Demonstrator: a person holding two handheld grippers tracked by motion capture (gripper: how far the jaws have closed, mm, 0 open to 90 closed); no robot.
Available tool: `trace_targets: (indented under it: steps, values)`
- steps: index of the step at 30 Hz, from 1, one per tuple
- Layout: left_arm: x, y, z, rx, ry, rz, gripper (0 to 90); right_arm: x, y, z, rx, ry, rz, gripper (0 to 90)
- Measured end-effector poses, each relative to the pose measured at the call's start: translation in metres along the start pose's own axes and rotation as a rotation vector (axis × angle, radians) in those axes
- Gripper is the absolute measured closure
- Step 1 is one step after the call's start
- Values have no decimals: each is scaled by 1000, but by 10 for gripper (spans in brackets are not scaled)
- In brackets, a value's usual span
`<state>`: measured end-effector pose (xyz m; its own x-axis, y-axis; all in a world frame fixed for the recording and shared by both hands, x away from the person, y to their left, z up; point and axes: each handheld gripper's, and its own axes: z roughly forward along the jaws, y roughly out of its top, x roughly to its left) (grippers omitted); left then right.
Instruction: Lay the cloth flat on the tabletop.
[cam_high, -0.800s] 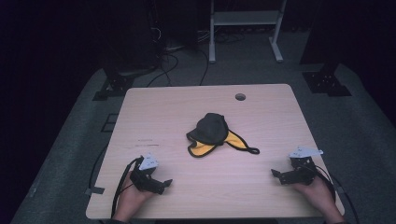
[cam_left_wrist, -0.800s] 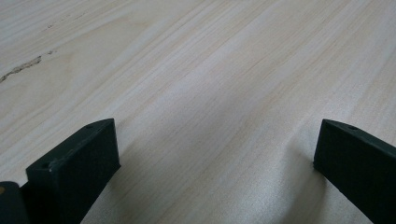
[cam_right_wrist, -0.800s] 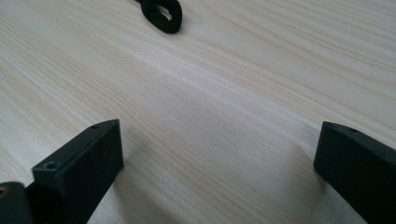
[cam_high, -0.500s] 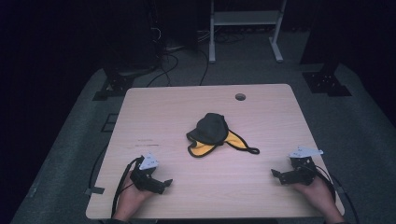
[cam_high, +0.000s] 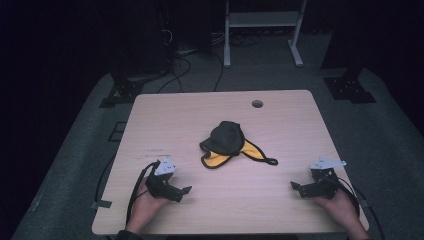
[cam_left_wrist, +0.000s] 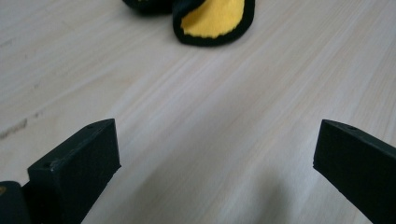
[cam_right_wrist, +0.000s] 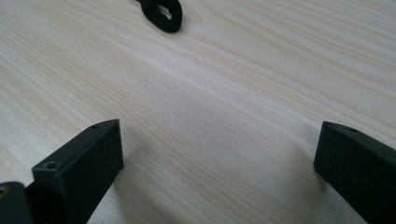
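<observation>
A black cap with yellow lining (cam_high: 227, 144) lies crumpled near the middle of the light wooden table (cam_high: 280, 125). Its yellow flap (cam_left_wrist: 215, 18) shows at the top of the left gripper view, and its black strap loop (cam_right_wrist: 162, 14) at the top of the right gripper view. My left gripper (cam_high: 184, 192) rests low at the front left of the table, open, with bare wood between its jaws. At the front right my right gripper (cam_high: 296, 188) is open too, holding nothing. Both sit well short of the cap.
A round cable hole (cam_high: 257, 103) sits near the table's far edge. Beyond the table are a white metal stand (cam_high: 260, 30), dark equipment bases (cam_high: 350, 87) and cables (cam_high: 185, 65) on grey carpet. A cable trails off the front left edge (cam_high: 102, 185).
</observation>
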<state>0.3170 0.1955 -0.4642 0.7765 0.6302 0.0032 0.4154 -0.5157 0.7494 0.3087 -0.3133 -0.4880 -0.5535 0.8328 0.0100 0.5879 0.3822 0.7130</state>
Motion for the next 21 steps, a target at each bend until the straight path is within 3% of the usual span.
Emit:
trace_targets:
  steps: [12, 21]
  values:
    - [3, 34, 10, -64, -23, 3, 51, 0, 0, 0, -2, 0, -3, 4]
    - [2, 57, 22, -74, -55, 29, 72, 0, 0, 0, -1, 0, -4, 4]
